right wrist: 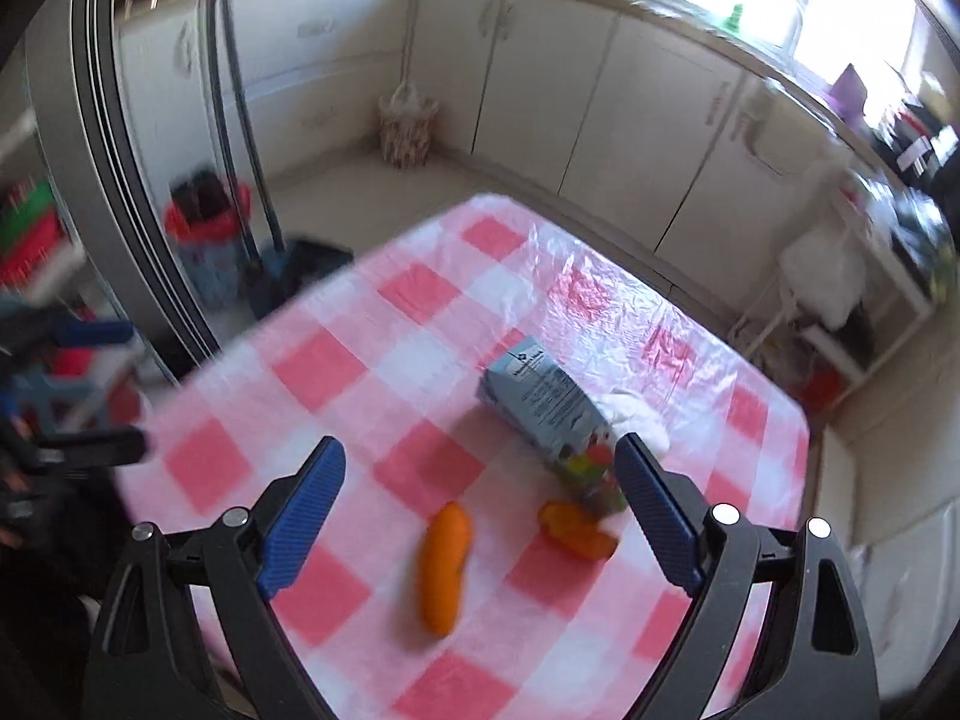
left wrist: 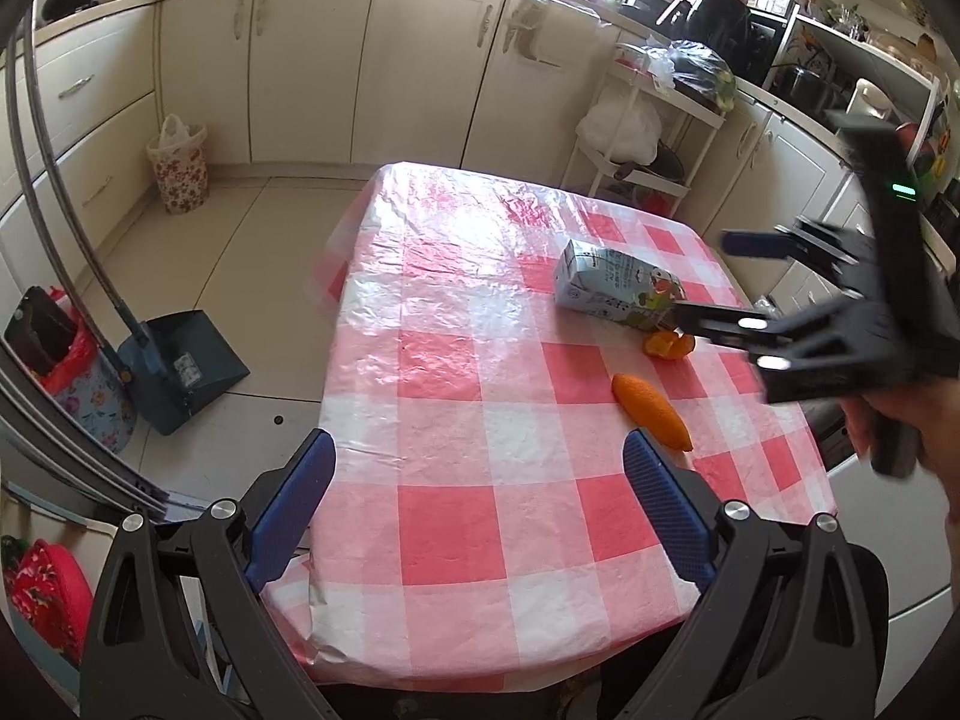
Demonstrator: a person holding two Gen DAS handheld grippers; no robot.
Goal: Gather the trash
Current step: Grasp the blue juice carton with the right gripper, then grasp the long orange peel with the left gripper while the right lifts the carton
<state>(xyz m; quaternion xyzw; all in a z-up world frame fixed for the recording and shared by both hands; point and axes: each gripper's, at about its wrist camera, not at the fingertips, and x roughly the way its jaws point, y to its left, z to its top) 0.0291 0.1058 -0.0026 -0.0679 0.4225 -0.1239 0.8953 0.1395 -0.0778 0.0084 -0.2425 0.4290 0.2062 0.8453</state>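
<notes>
A light blue drink carton (left wrist: 618,288) (right wrist: 546,402) lies on its side on the red-and-white checked table (left wrist: 450,516) (right wrist: 336,372). Beside it are a long orange peel (left wrist: 651,411) (right wrist: 444,570) and a smaller curled orange peel (left wrist: 669,345) (right wrist: 576,531). A white crumpled tissue (right wrist: 636,414) sits behind the carton. My left gripper (left wrist: 480,456) (right wrist: 114,390) is open over the table's near edge, holding nothing. My right gripper (right wrist: 480,450) (left wrist: 702,276) hovers open above the peels and carton, held by a hand (left wrist: 900,420).
On the floor stand a floral bin with a white bag (left wrist: 178,165) (right wrist: 408,126), a bin with a red bag (left wrist: 78,372) (right wrist: 207,240) and a blue dustpan (left wrist: 186,366). A white rack with bags (left wrist: 636,132) is behind the table. Cabinets line the walls.
</notes>
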